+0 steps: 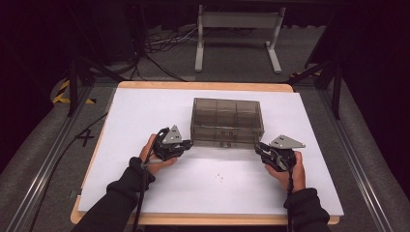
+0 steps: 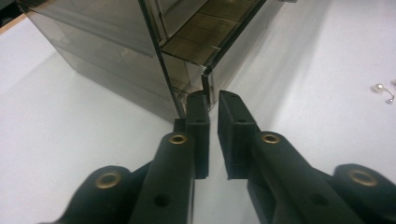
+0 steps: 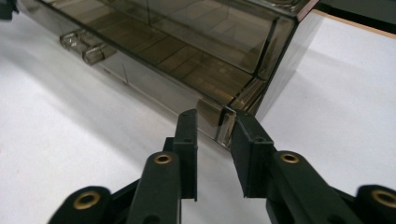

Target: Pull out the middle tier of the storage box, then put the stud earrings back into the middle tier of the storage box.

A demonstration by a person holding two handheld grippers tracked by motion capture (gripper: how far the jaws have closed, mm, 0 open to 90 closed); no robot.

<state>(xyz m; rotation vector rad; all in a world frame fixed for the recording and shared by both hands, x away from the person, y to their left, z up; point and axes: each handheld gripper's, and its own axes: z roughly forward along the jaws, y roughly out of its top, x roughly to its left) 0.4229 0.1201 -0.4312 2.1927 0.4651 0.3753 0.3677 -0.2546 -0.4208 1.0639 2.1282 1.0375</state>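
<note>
We are working on a smoke-tinted, clear plastic organiser box with inner dividers point(image 1: 226, 121), which is sitting slightly beyond the middle of the white tabletop point(image 1: 145, 111), nearer its far edge. The left gripper point(image 1: 186, 143) is meeting the box's near-left corner; in the left gripper view its jaws are standing almost together, pinching the thin edge of the lid there point(image 2: 208, 79). The right gripper point(image 1: 258, 146) is sitting at the near-right corner; in the right gripper view its jaws are narrowed around the corner edge, though we cannot tell whether the pads are pressing yet. The lid is appearing slightly raised along the front, latch tabs point(image 3: 81, 46) free. We are judging the grasp as set and the opening or lifting as remaining. Small pearl-like pieces point(image 1: 220, 177) are lying toward the near edge, untouched.
</note>
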